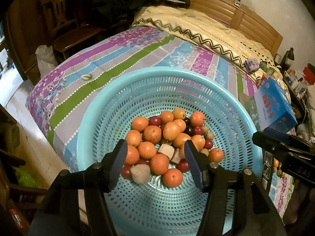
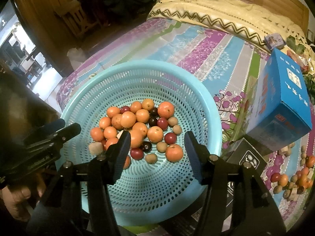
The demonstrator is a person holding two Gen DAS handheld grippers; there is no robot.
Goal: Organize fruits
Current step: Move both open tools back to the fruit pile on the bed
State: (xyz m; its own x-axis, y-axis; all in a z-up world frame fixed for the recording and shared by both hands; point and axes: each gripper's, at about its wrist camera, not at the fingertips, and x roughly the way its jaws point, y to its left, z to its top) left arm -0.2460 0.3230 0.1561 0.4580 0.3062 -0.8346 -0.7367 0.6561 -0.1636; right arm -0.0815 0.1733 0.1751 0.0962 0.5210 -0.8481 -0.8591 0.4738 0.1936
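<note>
My left claw (image 1: pixel 155 163) hangs spread over the near side of the fruit heap, nothing between its pads; my right claw (image 2: pixel 157 153) is likewise spread and empty, angled down over the same basket (image 2: pixel 206 102). No earlier picture, so nothing on motion. Fruit: oranges (image 2: pixel 128 119), dark red plums (image 2: pixel 162 123), small tan round ones (image 2: pixel 161 147) and pale cut-looking chunks (image 1: pixel 166 151), all heaped in the basket's centre, which rests on the striped bedspread (image 1: pixel 126 59). A second loose pile (image 2: pixel 291 181) lies on the bedspread to my right, beyond a blue box (image 2: pixel 283 98). Judgement: the step in hand is choosing one piece to lift. Best candidate is an outlier, e.g. the lone orange (image 2: pixel 174 152) at the heap's near edge; pads should straddle it at its widest line and close gently, since round fruit will roll and neighbours may tumble. One claw at a time would avoid crowding. Unclear: what the pale chunks are; what sorting scheme applies; the dark box (image 2: pixel 246 157) beside the basket is half hidden by my right claw's frame; the right-hand pile is distorted at the lens edge, so its kinds cannot all be told.
</note>
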